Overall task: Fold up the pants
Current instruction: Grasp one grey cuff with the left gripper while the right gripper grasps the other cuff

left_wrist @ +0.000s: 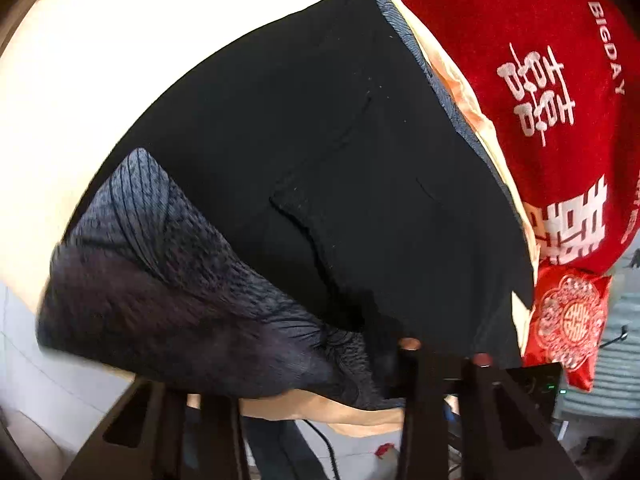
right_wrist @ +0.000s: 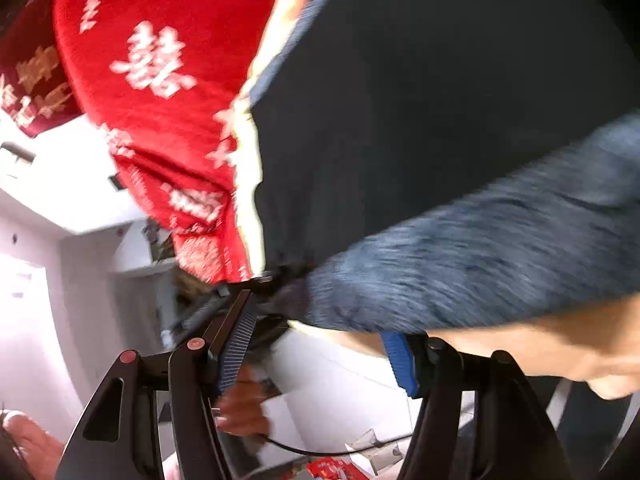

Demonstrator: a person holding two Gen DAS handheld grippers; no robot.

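Note:
The dark navy pants (left_wrist: 312, 168) lie flat on a peach bedsheet (left_wrist: 72, 92), a pocket facing up. A lighter blue-grey patterned part of the fabric (left_wrist: 160, 280) is bunched near the bed's near edge. My left gripper (left_wrist: 360, 364) is at that edge; its fingers vanish under the dark cloth, so its state is hidden. In the right wrist view the pants (right_wrist: 420, 112) fill the upper right, with the blue-grey fabric (right_wrist: 480, 264) just above my right gripper (right_wrist: 324, 340). Its blue-padded fingers (right_wrist: 238, 344) stand wide apart with nothing between them.
A red blanket with white characters (left_wrist: 540, 80) lies past the pants, and also shows in the right wrist view (right_wrist: 160, 80). A small red embroidered cushion (left_wrist: 568, 320) sits at the bed's corner. Floor, a cable (left_wrist: 320, 440) and white furniture (right_wrist: 60, 260) are below the bed edge.

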